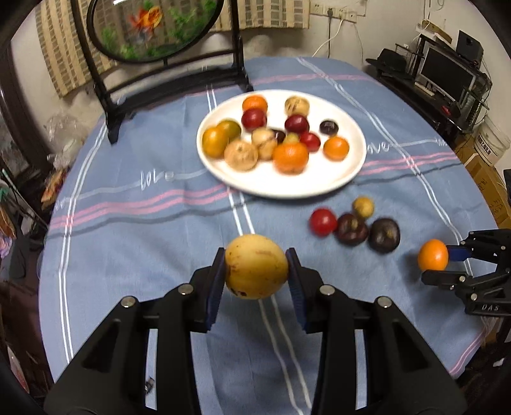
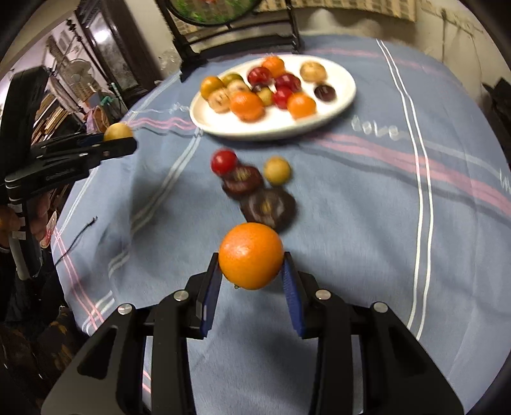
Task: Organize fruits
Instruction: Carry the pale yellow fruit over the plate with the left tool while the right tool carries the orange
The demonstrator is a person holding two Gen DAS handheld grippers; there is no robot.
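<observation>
Blue plaid cloth with pink and white stripes covers the round worktop [image 1: 134, 242]; a dark-framed round fish ornament [image 1: 150, 28] stands at 12 o'clock behind the plate.

Left claw [image 1: 256, 271]: narrow, clamped on an oval yellow fruit with brown specks [image 1: 256, 266], held clear of the cloth. Long axis of this fruit runs 9-to-3, straight across the blue pads, so the grip is on its two ends.

Right claw [image 2: 251, 271]: narrow, holding a round orange citrus [image 2: 251, 255] above the cloth; near-spherical, no long axis to speak of, stem dimple seems to face down.

Round white ceramic plate [image 1: 319, 188] sits at 12 o'clock of both claws, carrying a mixed pile of orange, red, tan and dark fruits. Loose on the cloth short of it: a red round fruit [image 1: 322, 222], two dark purple fruits [image 1: 351, 229] and a small yellow-brown one [image 1: 363, 207].

Judgement: step in hand is carrying both fruits to the plate. To do well: keep the grip firm but not crushing, lower over bare plate at the near rim, release low so nothing rolls. End-on grip on the oval one may slip; keep it level.
</observation>
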